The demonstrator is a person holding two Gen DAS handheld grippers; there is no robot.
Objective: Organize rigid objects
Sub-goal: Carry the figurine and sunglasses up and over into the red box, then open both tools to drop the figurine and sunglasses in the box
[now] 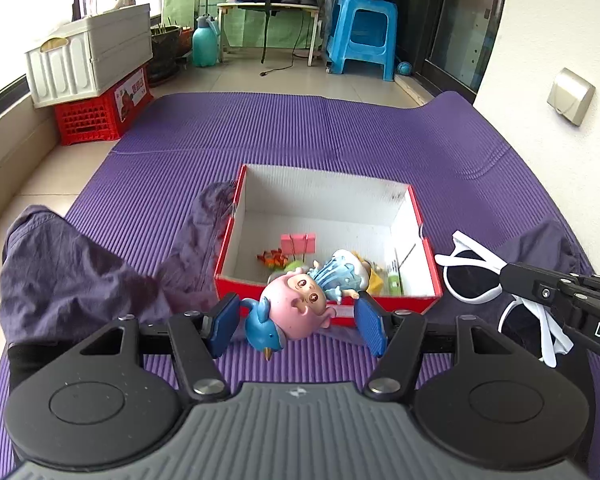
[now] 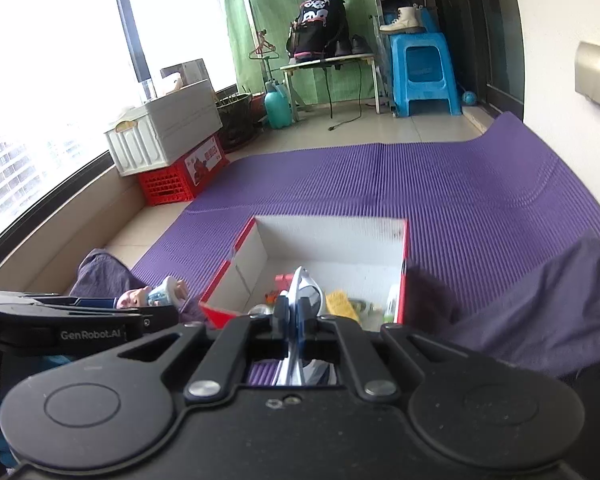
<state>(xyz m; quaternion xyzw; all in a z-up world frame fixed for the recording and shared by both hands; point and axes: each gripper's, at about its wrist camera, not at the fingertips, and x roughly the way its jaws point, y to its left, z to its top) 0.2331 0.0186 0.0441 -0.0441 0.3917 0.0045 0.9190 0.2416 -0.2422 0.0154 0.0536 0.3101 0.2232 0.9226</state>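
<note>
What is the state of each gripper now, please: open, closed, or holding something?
Left gripper: closed on the pink and blue toy figure.
Right gripper: closed on the white sunglasses.

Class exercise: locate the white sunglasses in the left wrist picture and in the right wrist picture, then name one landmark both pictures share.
Left wrist view: the white sunglasses are at the right edge, held by the right gripper, right of the box.
Right wrist view: the sunglasses are at lower centre, seen edge-on between the shut jaws.
Shared landmark: the red and white box on the purple mat.
</note>
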